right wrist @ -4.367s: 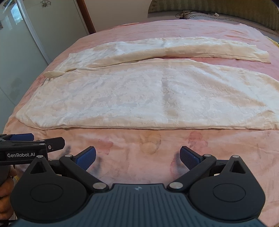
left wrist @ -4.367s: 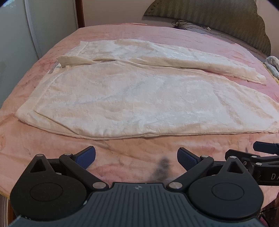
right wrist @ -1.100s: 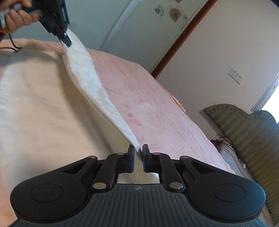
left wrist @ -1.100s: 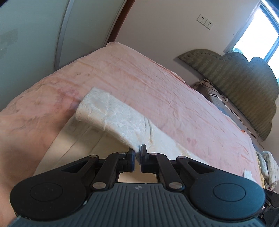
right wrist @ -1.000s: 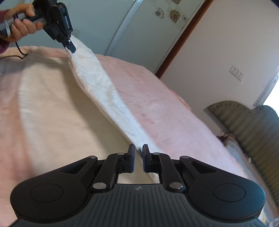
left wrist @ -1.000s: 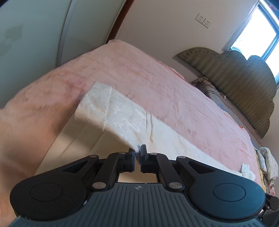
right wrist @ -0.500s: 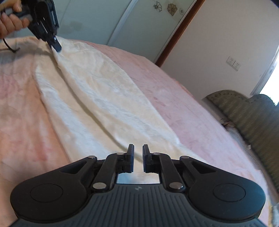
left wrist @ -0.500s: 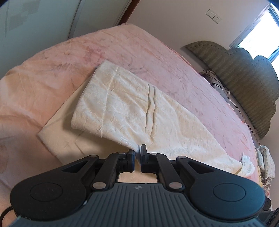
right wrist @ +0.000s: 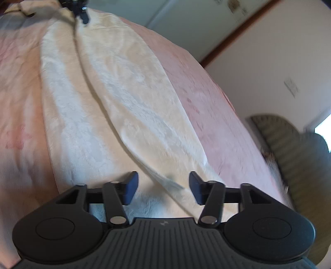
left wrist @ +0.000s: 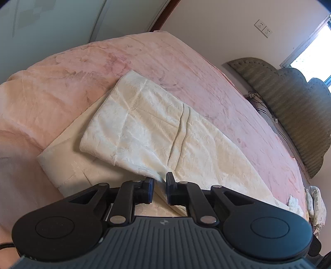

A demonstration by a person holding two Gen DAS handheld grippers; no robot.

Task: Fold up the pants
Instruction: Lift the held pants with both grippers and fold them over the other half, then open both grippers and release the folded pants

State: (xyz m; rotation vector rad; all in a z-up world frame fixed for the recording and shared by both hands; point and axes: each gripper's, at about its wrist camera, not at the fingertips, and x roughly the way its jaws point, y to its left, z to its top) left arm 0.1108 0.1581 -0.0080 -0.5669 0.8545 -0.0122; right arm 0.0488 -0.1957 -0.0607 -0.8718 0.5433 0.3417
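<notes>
Cream pants (left wrist: 157, 132) lie on the pink bed blanket (left wrist: 186, 68), the top leg folded over the lower one with the waist end at the left. My left gripper (left wrist: 159, 183) sits low at the near edge of the top layer. Its jaws are opening, a narrow gap shows, and the cloth edge lies loose between the pads. In the right wrist view the pants (right wrist: 128, 99) stretch away toward the left gripper (right wrist: 79, 10) at the top. My right gripper (right wrist: 163, 185) is opening wide; the fold edge lies between its fingers untouched.
A padded green headboard (left wrist: 289, 103) stands at the far right of the bed, with a small pile of cloth (left wrist: 314, 202) near it. Pale wardrobe doors (left wrist: 51, 20) rise beyond the bed's left end. The blanket (right wrist: 206, 103) runs on past the pants.
Both grippers came down and laid the lifted leg flat over the other leg. The right jaws, shut on the edge before, now stand wide apart. The left jaws have parted slightly.
</notes>
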